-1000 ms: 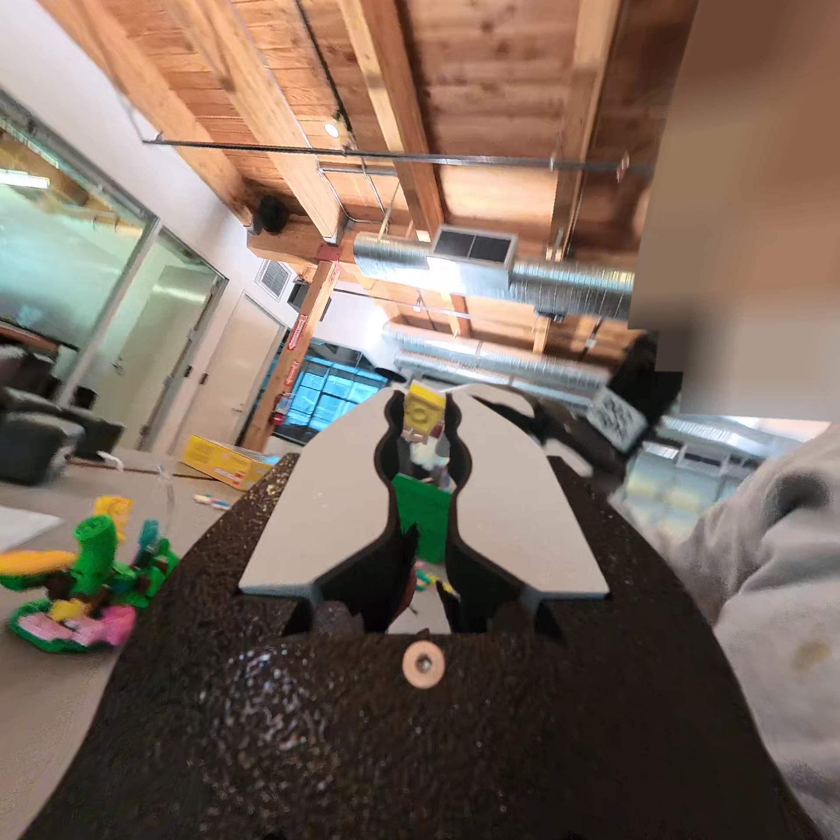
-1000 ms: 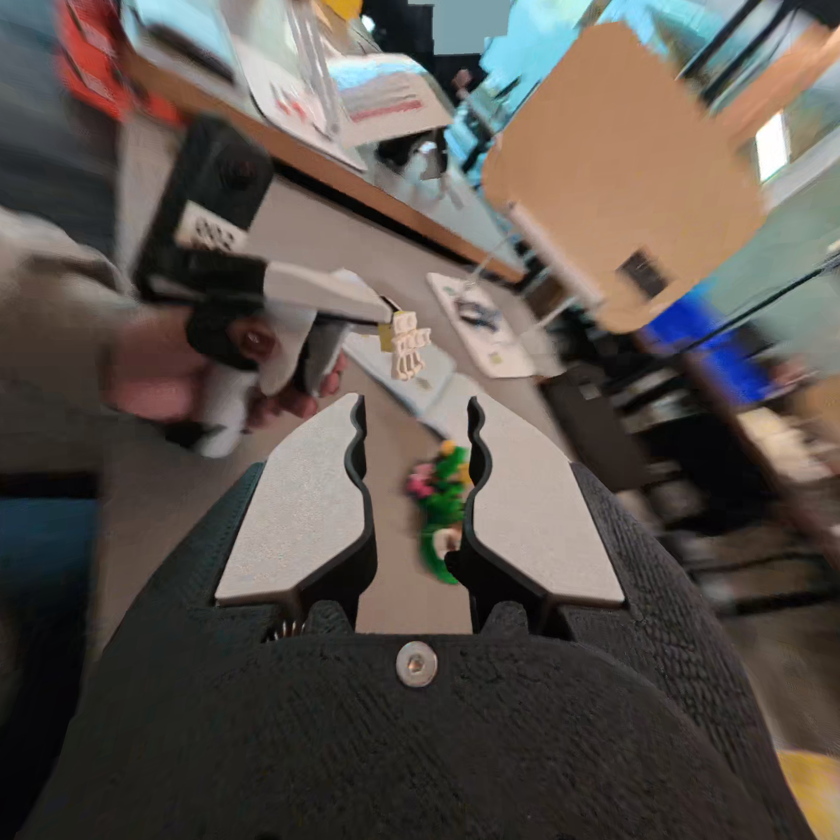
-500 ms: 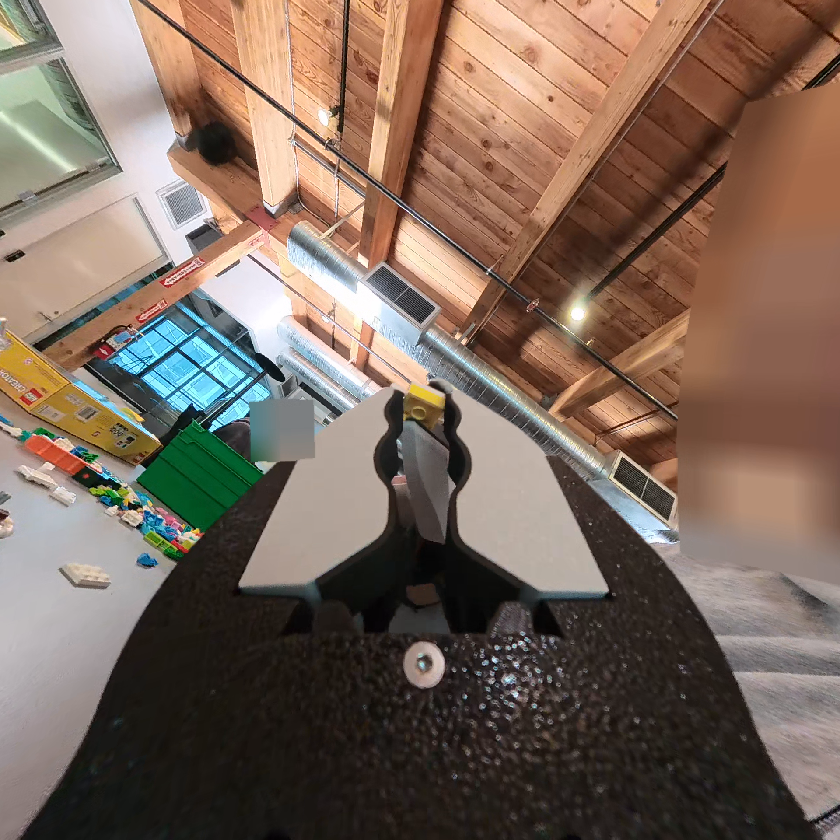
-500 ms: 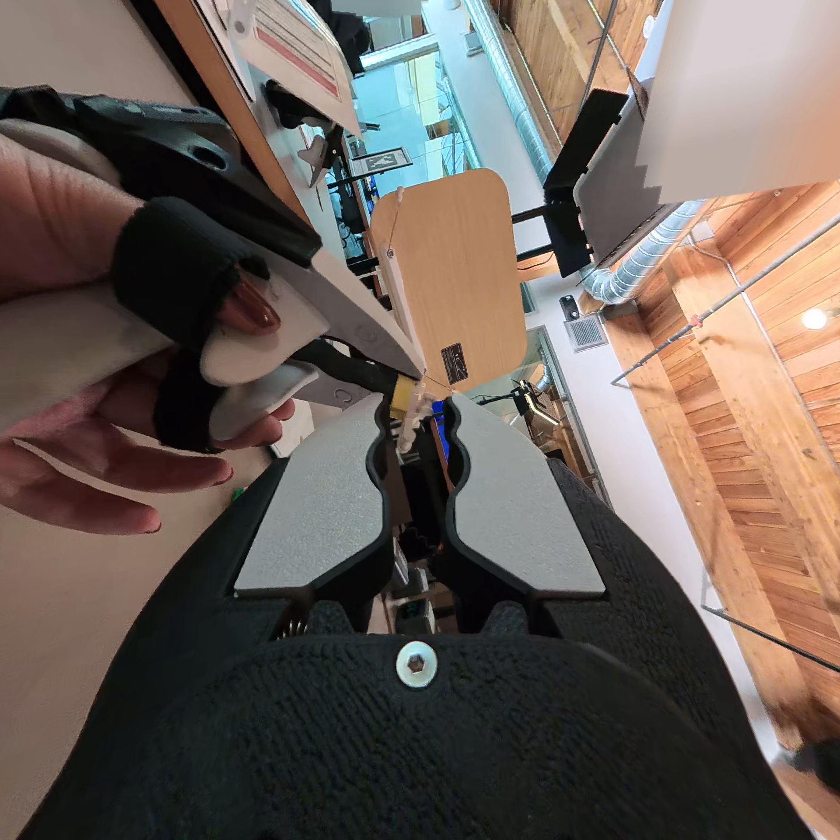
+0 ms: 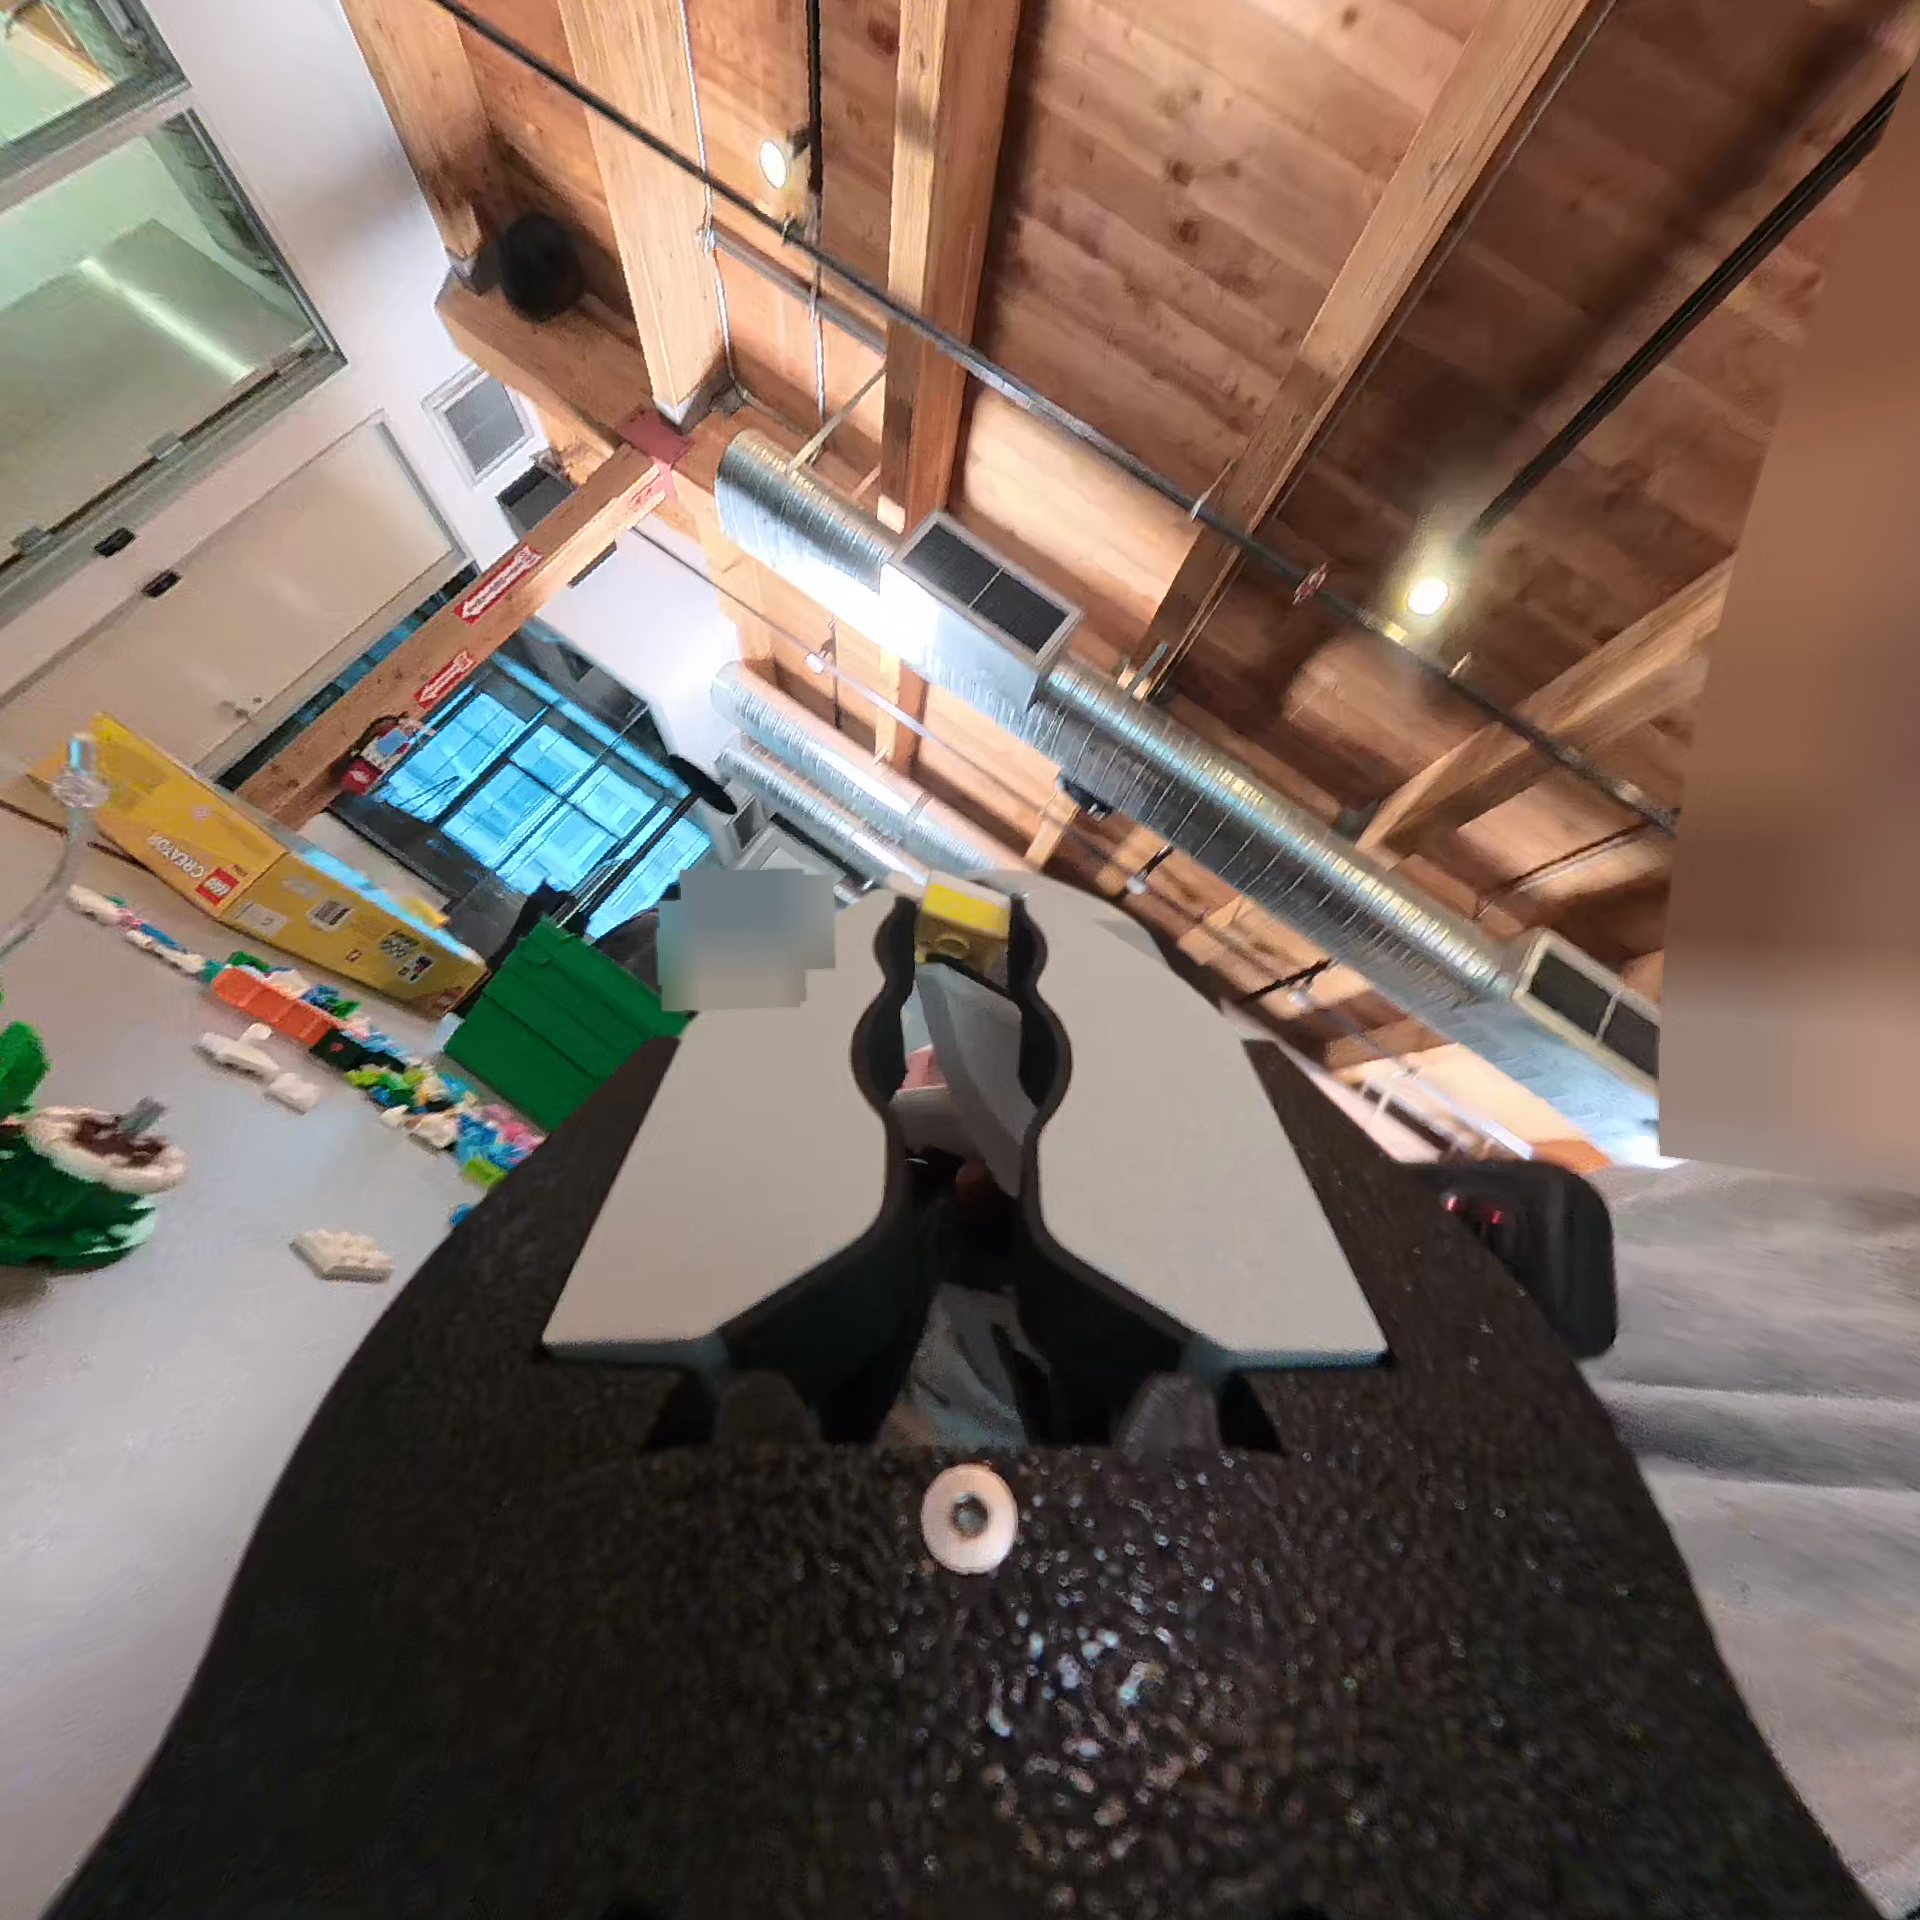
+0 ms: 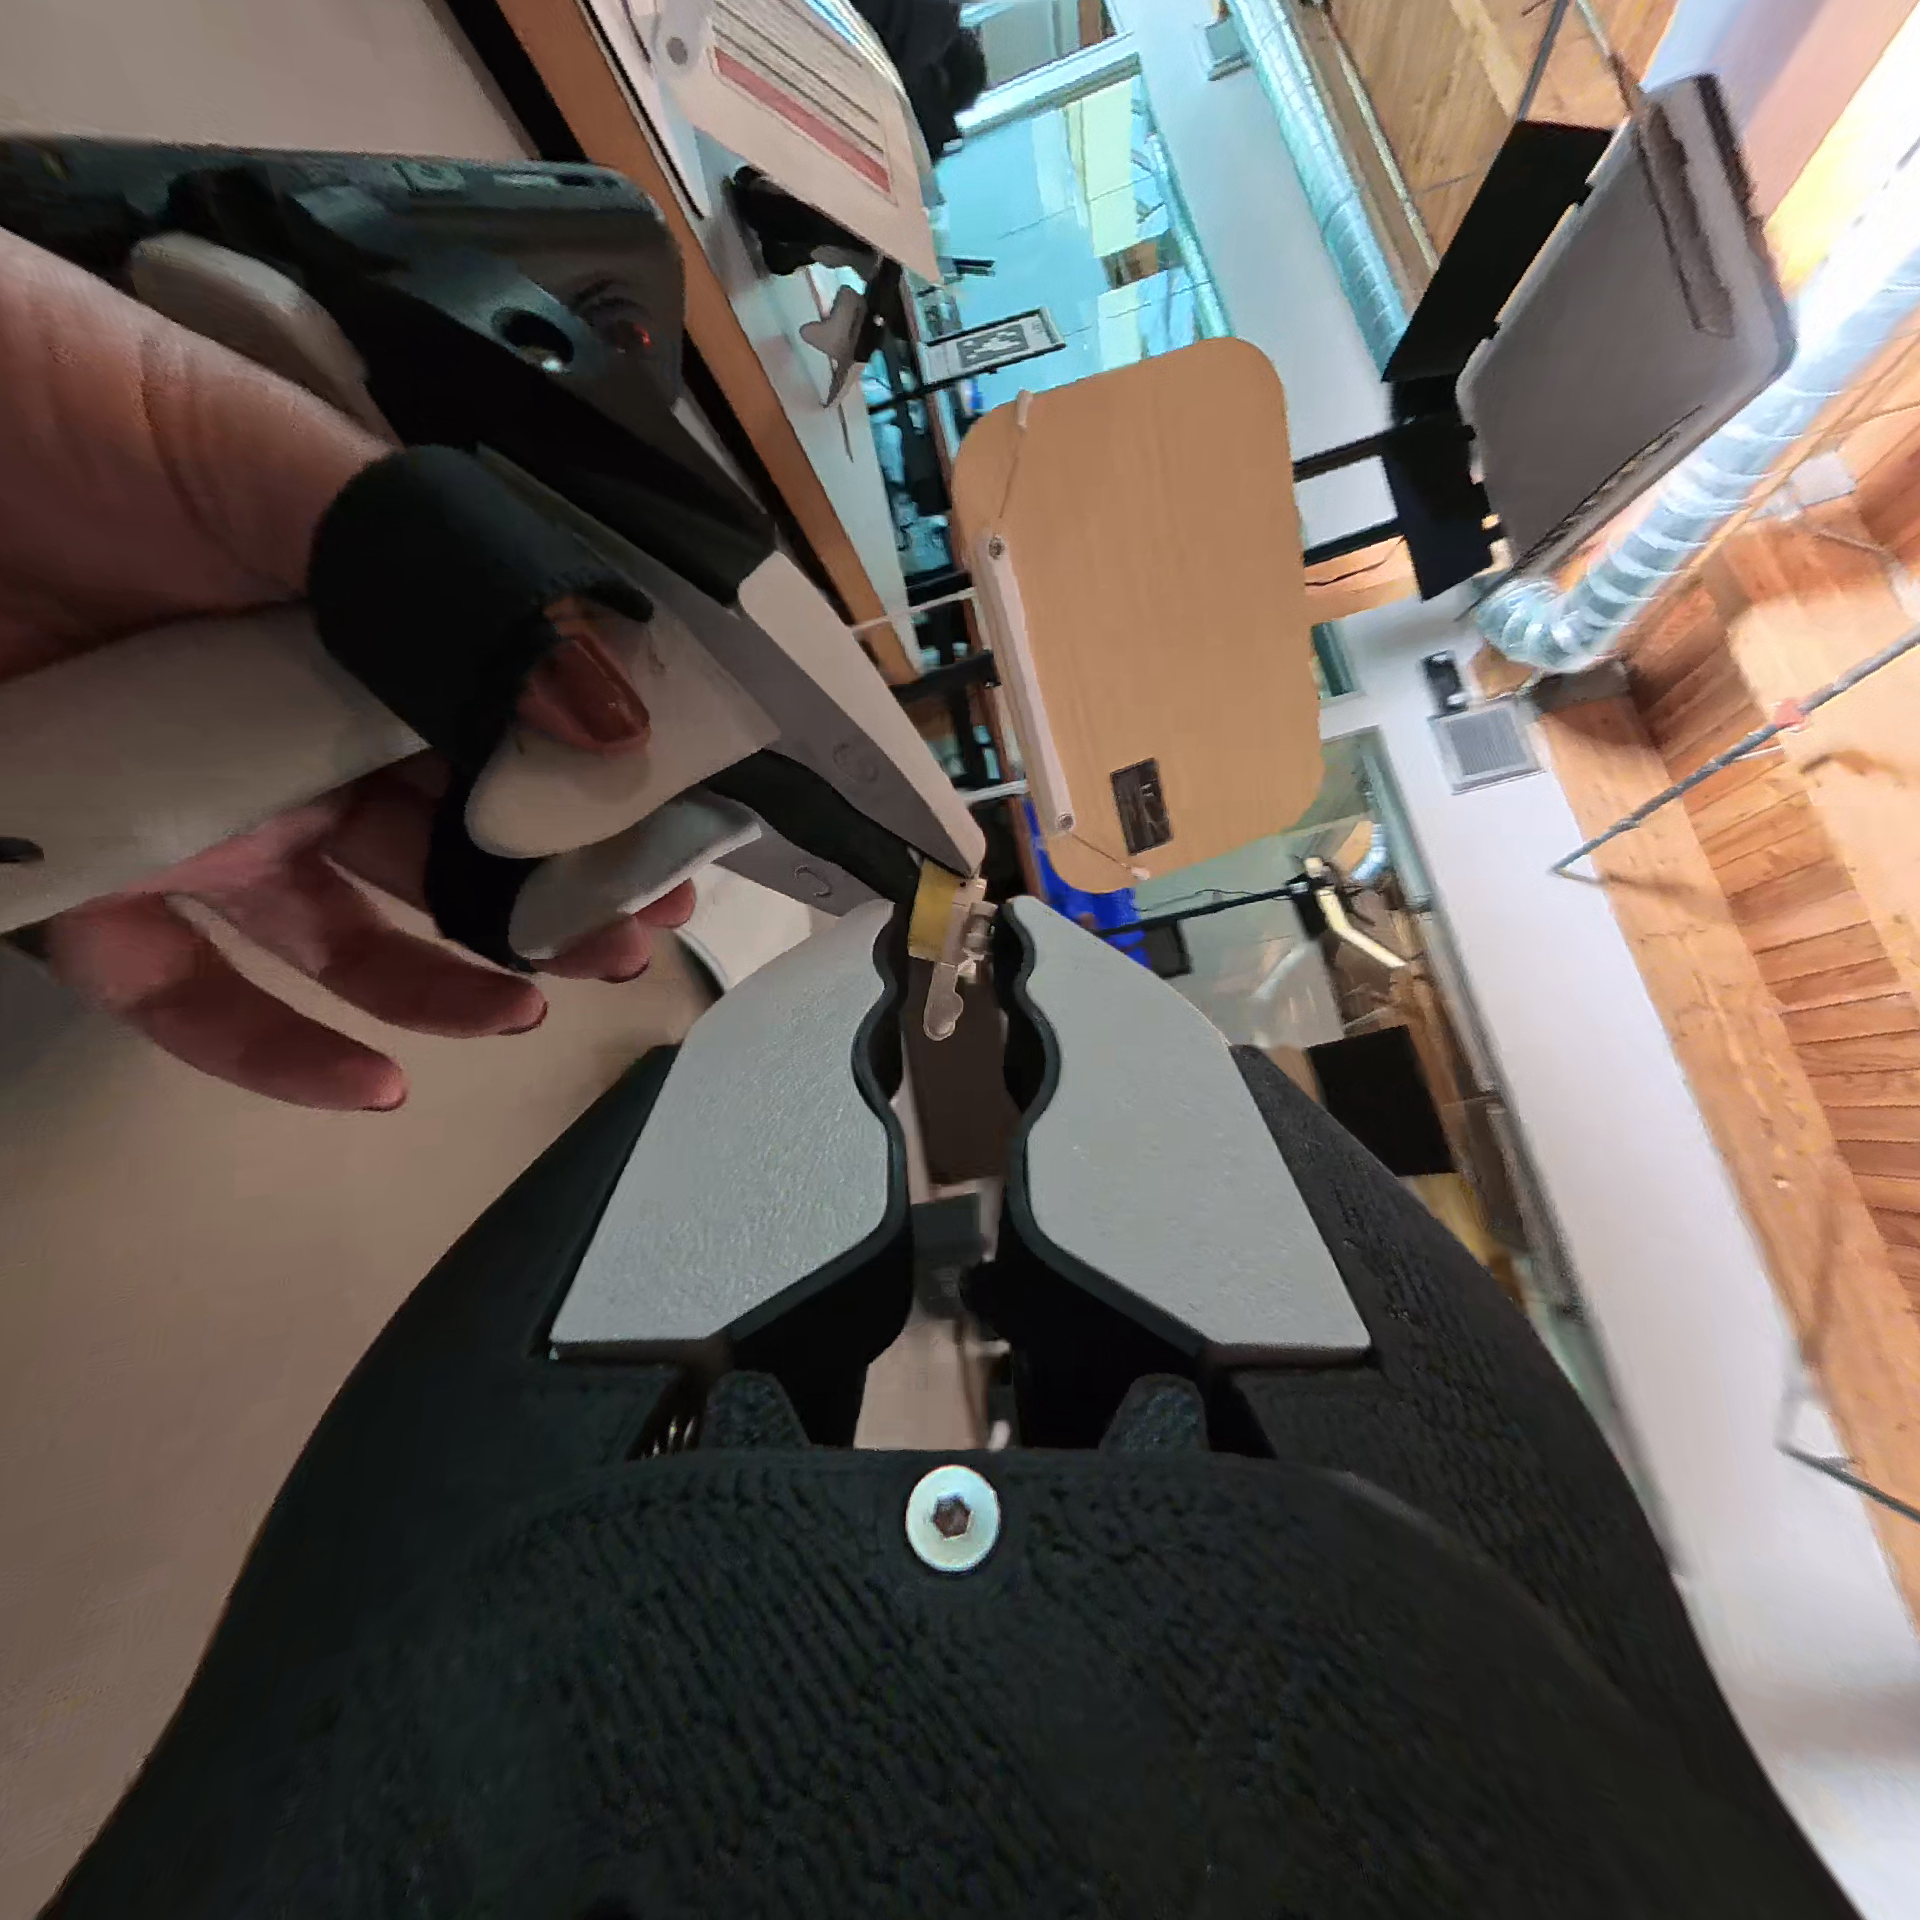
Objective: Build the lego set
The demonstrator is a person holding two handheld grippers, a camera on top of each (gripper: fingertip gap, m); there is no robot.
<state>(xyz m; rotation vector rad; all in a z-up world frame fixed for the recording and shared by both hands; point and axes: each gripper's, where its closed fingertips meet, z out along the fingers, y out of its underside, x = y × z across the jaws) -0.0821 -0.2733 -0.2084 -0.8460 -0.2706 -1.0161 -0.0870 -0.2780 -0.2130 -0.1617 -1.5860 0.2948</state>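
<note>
Closing in since 0.5 s ago, my right tool (image 6: 943,920) now brackets, w/ fingers apart, the white piece (image 6: 951,977) on the yellow brick (image 5: 966,914); left tool (image 5: 964,906) clamped on brick, mid-air above tabletop (image 5: 156,1455); join prob. next.

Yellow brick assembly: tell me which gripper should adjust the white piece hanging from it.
Right. The left gripper is shut on the yellow brick and must hold it steady. The right gripper is empty, its jaws apart, with the white piece already hanging between its fingertips, so it probably only needs to close.
</note>
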